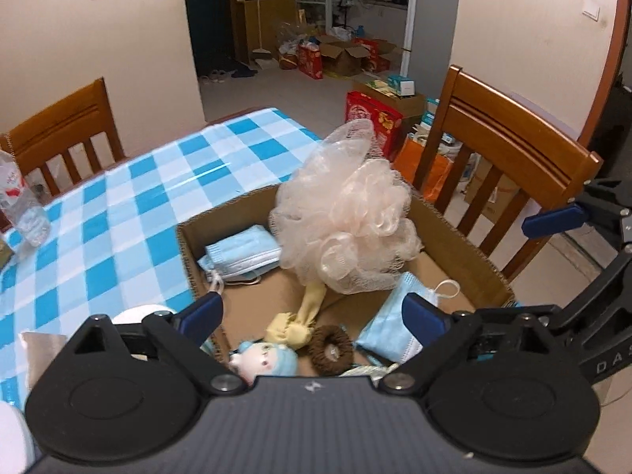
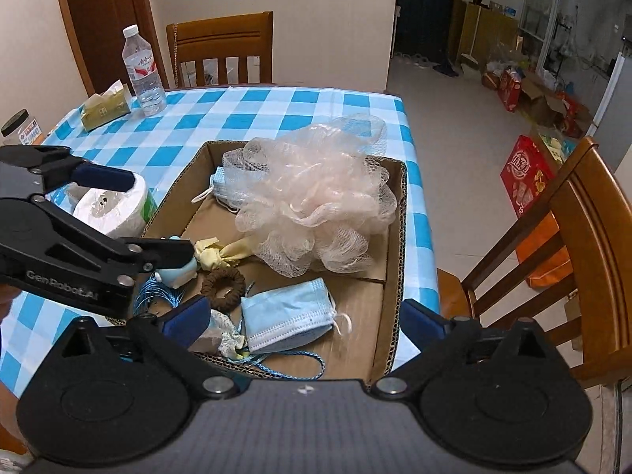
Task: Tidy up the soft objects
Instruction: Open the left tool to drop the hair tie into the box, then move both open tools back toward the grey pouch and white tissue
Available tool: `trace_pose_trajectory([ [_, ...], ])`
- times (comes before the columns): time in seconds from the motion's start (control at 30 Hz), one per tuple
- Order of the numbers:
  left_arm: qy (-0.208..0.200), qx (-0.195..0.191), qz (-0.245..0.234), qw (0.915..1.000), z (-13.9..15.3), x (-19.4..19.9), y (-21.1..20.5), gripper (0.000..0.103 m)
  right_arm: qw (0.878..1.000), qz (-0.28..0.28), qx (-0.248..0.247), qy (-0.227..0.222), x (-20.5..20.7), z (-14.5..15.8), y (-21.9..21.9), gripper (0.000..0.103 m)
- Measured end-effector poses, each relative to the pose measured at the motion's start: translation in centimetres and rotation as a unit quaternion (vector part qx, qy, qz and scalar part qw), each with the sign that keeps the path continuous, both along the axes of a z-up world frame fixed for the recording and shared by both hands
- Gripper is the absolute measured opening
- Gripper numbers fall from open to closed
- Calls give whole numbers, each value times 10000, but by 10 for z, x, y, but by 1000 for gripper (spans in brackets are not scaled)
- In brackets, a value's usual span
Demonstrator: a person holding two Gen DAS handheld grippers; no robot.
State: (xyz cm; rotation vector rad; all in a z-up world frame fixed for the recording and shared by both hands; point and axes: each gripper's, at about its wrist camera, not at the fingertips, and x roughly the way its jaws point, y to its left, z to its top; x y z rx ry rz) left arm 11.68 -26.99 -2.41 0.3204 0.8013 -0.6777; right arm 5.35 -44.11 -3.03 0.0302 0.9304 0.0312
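Both my tools, left tool (image 1: 312, 314) and right tool (image 2: 306, 314), hang released and empty at the bottom of the frame above the cardboard box (image 2: 397, 260) on the checked surface (image 2: 252, 110). A pink bath sponge (image 2: 312, 197) sits mid-box, beside face masks (image 2: 284, 314).

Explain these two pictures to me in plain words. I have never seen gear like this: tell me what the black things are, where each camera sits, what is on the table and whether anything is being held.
The black shapes are two hand-held grippers, each carried by a person, each with a camera looking forward along its two blue-tipped fingers. One picture comes from the left gripper, the other from the right gripper; the right view also shows the left one from the side.

On the checked tablecloth stands a cardboard box. In it lie a pink bath pouf, blue face masks, a brown hair tie, a yellow cloth toy and a small doll. Beside the box are a paper roll, a water bottle and a tissue pack.

Both grippers are open; neither holds anything.
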Motion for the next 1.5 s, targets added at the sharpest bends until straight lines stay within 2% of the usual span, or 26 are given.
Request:
trace_pose_trajectory([
  [0.37, -190, 36, 297, 9994, 6, -15, 31, 99, 9995, -146, 228, -146, -5, 1, 17, 103],
  [0.67, -95, -48, 661, 9978, 7, -20, 63, 99, 9997, -60, 175, -184, -7, 5, 40, 103],
  [0.8, -91, 75, 770, 9970, 8, -23, 82, 99, 9997, -79, 180, -168, -6, 8, 57, 103],
  [1.17, -75, 235, 537, 9983, 13, -16, 155, 99, 9997, -132, -139, -144, 11, 25, 143, 103],
  [1.5, -137, 323, 310, 9989, 12, 9, 227, 99, 9999, -45, -34, -83, 52, 32, 225, 103],
])
